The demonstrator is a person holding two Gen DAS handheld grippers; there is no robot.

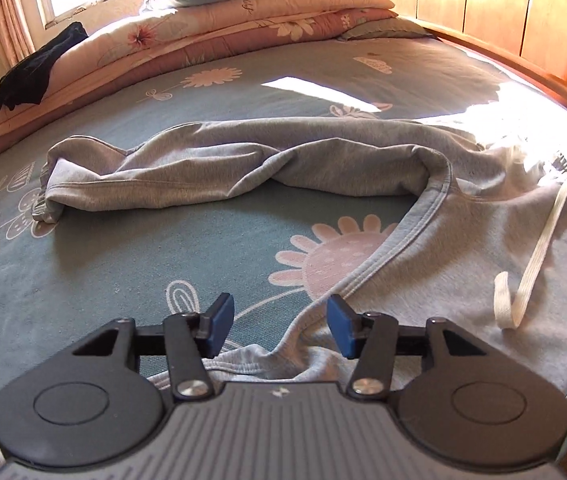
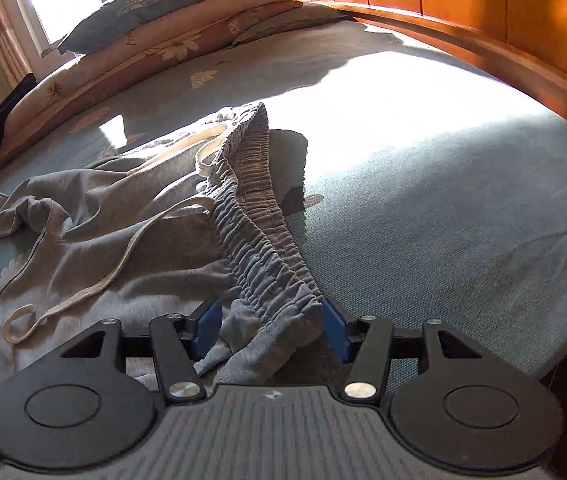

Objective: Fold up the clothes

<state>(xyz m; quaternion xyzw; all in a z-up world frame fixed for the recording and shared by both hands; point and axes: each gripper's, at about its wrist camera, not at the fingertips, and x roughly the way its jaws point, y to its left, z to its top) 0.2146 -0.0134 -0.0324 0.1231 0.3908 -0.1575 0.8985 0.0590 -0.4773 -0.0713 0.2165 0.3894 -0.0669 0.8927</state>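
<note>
Grey sweatpants (image 1: 283, 168) lie sprawled on the blue flowered bedsheet (image 1: 83, 280), and nothing is folded yet. One leg (image 1: 211, 176) runs off in a rumpled roll away from the waistband, twisted along its length, while the seat and waist sit bunched in the sunlight.

The left gripper (image 1: 281, 318) has its blue pads spread wide, holding nothing, with the curved crotch seam (image 1: 395, 240) running in just between them. The right gripper (image 2: 269, 320) is also wide open, straddling the near corner of the elastic waistband (image 2: 259, 232), cloth between the pads but not pinched.

So the job right now, as I read it, is getting a proper hold before any fold. For the right side: close onto the thick gathered elastic itself, both layers, not the loose fabric beneath it. Watch the white drawstring (image 2: 95, 280), which loops across the cloth just beside the waistband; catch that alone and the pants will not follow. For the left: take the seam edge, which is firmer than the soft panel beside it.

Once both hold, a lift and outward tension from the waistband should flatten the seat. The twisted leg needs straightening first, or the crease will set crooked.
</note>
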